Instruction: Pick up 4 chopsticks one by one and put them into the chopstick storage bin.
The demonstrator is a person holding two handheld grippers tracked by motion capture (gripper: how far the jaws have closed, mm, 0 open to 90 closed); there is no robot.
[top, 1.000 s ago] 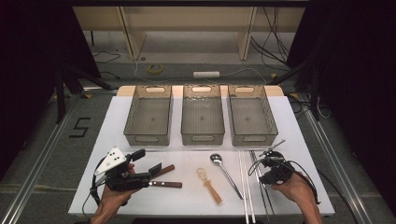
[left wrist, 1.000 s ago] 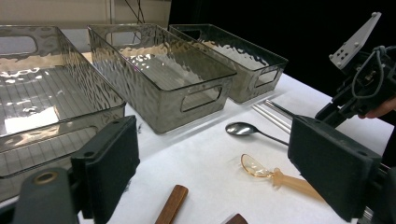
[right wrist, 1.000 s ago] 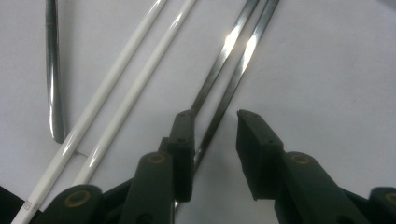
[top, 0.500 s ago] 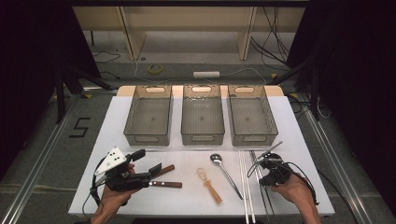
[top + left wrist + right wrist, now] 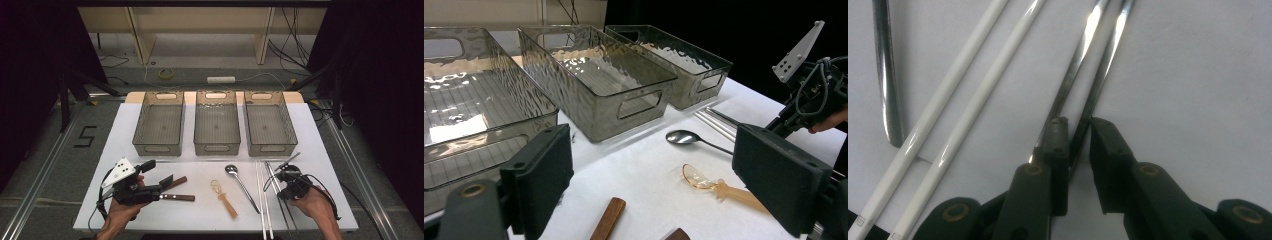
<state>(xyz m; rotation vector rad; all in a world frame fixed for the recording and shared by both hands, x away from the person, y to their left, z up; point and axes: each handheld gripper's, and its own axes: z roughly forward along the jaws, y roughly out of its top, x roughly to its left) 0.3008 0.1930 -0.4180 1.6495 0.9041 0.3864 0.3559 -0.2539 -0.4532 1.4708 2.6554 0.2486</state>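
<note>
Jaws of right gripper (image 5: 1079,131), just closing, are narrowed around 2 steel chopsticks (image 5: 1088,75), 1 between them; 2 white chopsticks (image 5: 960,85), 3 bins (image 5: 216,125) are shown.

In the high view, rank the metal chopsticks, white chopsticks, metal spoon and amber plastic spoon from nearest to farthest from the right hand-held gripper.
From the right hand-held gripper:
1. Metal chopsticks, at its jaws.
2. White chopsticks, just to their left.
3. Metal spoon, farther left.
4. Amber plastic spoon, farthest, near the table's middle.

Grey floor (image 5: 45,150) marked "5", wooden furniture legs (image 5: 137,32) behind, dark surroundings.
</note>
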